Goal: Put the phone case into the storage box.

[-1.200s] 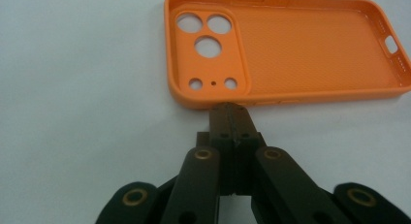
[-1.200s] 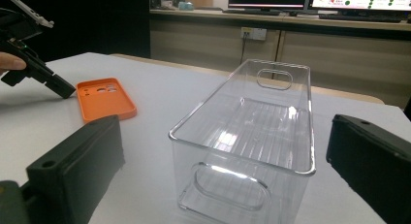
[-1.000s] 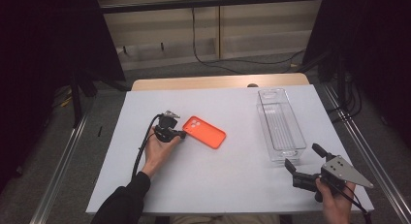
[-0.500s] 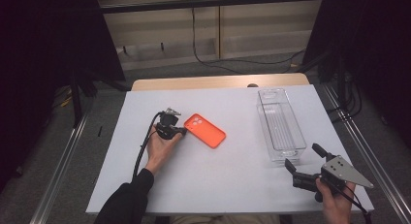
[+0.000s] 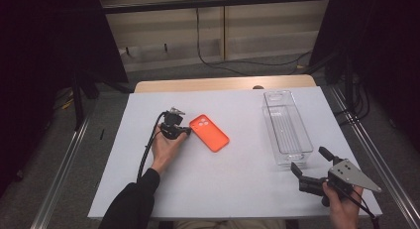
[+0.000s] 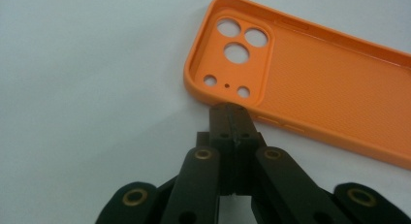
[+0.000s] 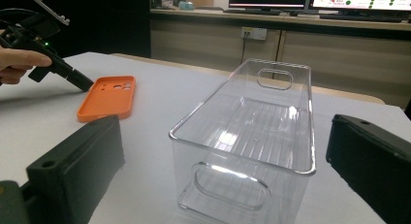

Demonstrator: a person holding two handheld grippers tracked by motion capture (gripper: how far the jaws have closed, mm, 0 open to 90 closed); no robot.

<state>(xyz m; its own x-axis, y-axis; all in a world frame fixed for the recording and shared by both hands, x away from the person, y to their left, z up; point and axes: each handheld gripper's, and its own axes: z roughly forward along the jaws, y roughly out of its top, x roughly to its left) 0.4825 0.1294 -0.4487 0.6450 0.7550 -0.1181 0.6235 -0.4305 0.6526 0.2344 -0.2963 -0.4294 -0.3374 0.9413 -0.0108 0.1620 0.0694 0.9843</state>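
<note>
An orange phone case (image 5: 209,133) lies hollow side up near the middle of the white table (image 5: 237,189). My left gripper (image 5: 185,131) is shut with nothing between its jaws. In the left gripper view its closed tips (image 6: 230,110) rest low against the long edge of the case (image 6: 315,83), next to the camera cut-outs. My right gripper (image 5: 309,158) stands open at the front right, just short of the near end of a clear plastic bin (image 5: 270,127). The right gripper view looks between the wide jaws (image 7: 223,156) into the empty bin (image 7: 203,107), with the case (image 7: 107,98) beyond at the left.
The bin stands lengthwise on the right side of the table. A black cable (image 5: 147,149) trails from the left gripper toward the front edge. Bare table surface lies between the case and the bin. Metal rails run along both sides of the table.
</note>
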